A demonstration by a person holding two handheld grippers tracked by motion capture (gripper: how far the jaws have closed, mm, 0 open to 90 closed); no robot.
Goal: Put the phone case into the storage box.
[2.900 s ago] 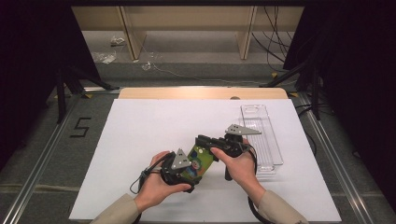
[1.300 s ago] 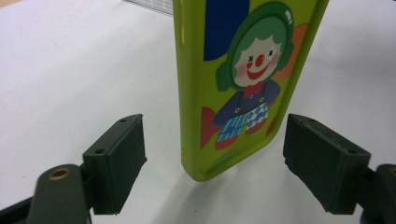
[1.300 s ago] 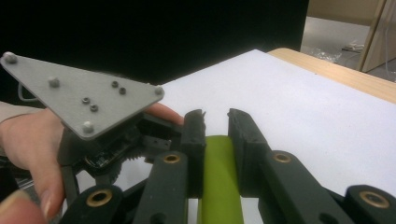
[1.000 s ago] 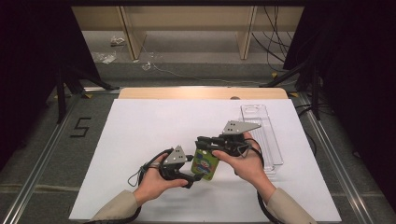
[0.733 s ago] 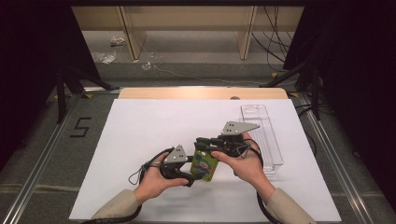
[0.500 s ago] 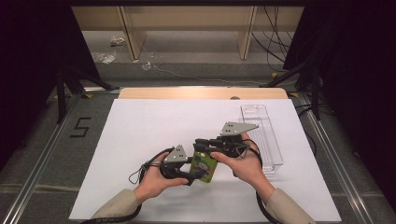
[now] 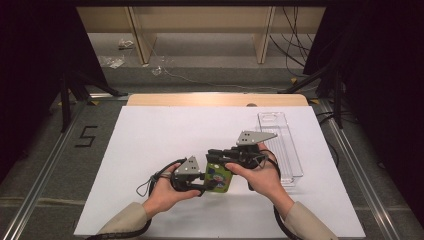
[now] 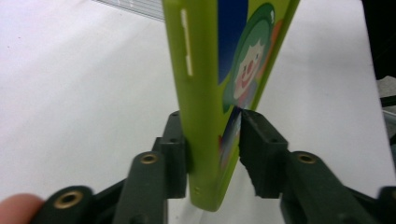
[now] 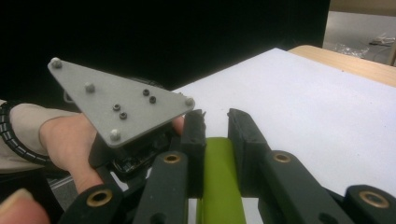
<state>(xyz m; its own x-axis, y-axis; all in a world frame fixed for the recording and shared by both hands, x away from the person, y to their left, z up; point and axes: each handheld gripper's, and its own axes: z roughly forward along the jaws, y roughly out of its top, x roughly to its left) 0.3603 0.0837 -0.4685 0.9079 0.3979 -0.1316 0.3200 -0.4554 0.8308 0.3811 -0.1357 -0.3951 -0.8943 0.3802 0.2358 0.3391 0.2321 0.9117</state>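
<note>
White bench [image 7: 150, 145]: green case [image 7: 218, 177] near centre, pinched by left hand-held gripper [image 7: 204, 184] and right hand-held gripper [image 7: 214, 156].

Green case held on edge between my two grippers

I see a lime-green phone case [image 7: 218, 176] with a cartoon clown print, a green-haired, red-nosed face on blue, standing on its thin edge over the near middle of the white table. My left gripper [image 8: 212, 154] has it between its pads near one end, one pad on the plain back, the other at the printed face. My right gripper [image 9: 215, 128] straddles the green edge [image 9: 218, 182] from the other end.
</note>
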